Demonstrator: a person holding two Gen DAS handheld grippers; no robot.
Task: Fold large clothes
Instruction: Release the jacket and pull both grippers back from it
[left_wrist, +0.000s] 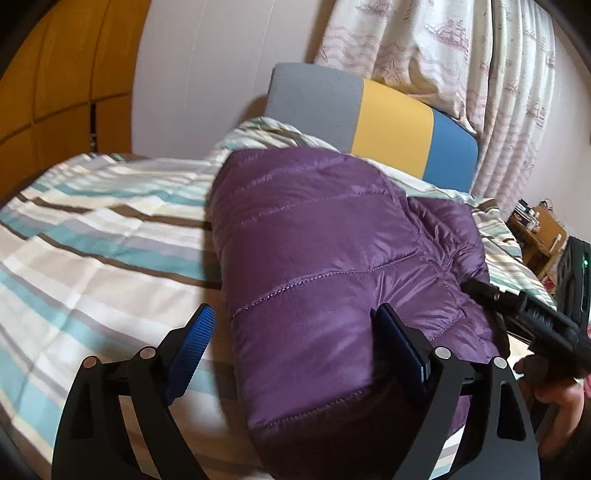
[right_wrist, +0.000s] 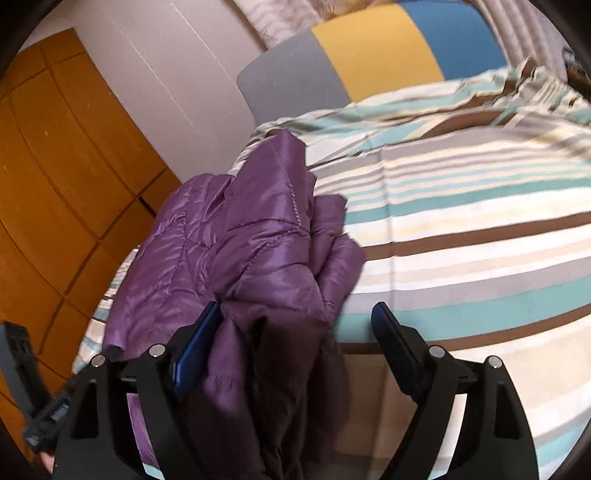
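A purple quilted puffer jacket (left_wrist: 325, 266) lay folded into a thick bundle on the striped bedspread (left_wrist: 92, 229), running from the near edge of the bed toward the headboard (left_wrist: 373, 122) with its grey, yellow and blue panels. The left gripper (left_wrist: 295, 350) stood with its jaws wide apart at the jacket's near left corner: the left blue pad hung over bare bedspread, while the right pad lay against the top of the jacket without pinching it. In the right wrist view the right gripper (right_wrist: 299, 350) was likewise spread wide over the near end of the jacket (right_wrist: 240, 251), whose dark lining drooped between the fingers; the left pad appeared to touch the fabric, though blur made that uncertain, and the right pad was clear of it above the bedspread (right_wrist: 461, 229). Beyond the bed, a patterned curtain (left_wrist: 461, 74) hung on the far right, and orange wooden cupboard doors (right_wrist: 55, 184) filled the left.
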